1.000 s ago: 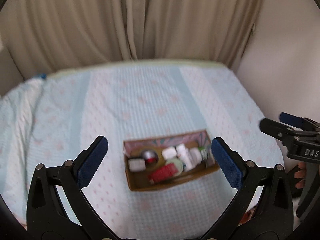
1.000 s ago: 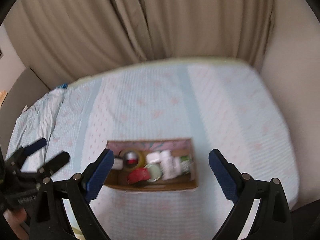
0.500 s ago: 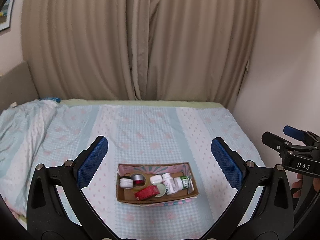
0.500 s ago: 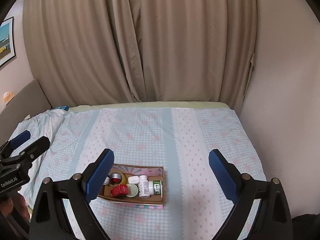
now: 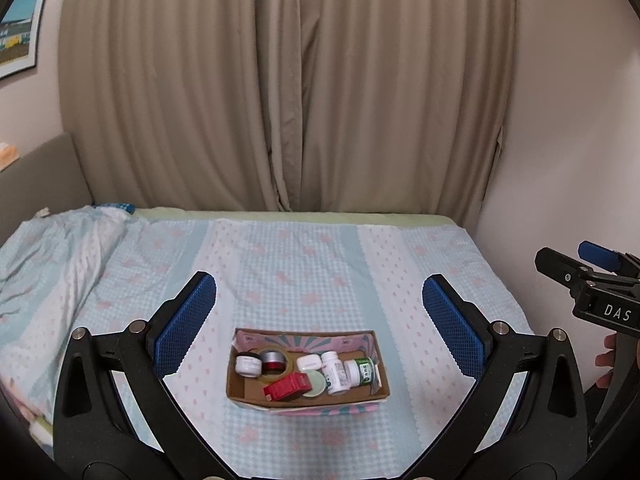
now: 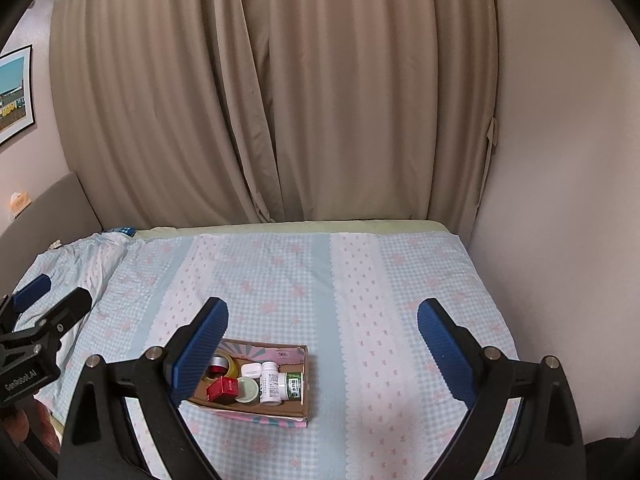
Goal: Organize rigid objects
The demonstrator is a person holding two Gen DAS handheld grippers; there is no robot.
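Both tools, left (image 5: 316, 320) and right (image 6: 322, 340), gape wide and empty above the bed (image 5: 304, 264), where a box (image 5: 308, 402) holds bottles

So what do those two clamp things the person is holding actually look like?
Both are black plastic tools. Each left gripper and right gripper arm forks into two jaws lined with blue, finely ribbed pads, joined by silver pivot bolts. Seen from the side, the right one carries white lettering "DAS", the left one "GenRobot.AI". No cables or sleeves show.
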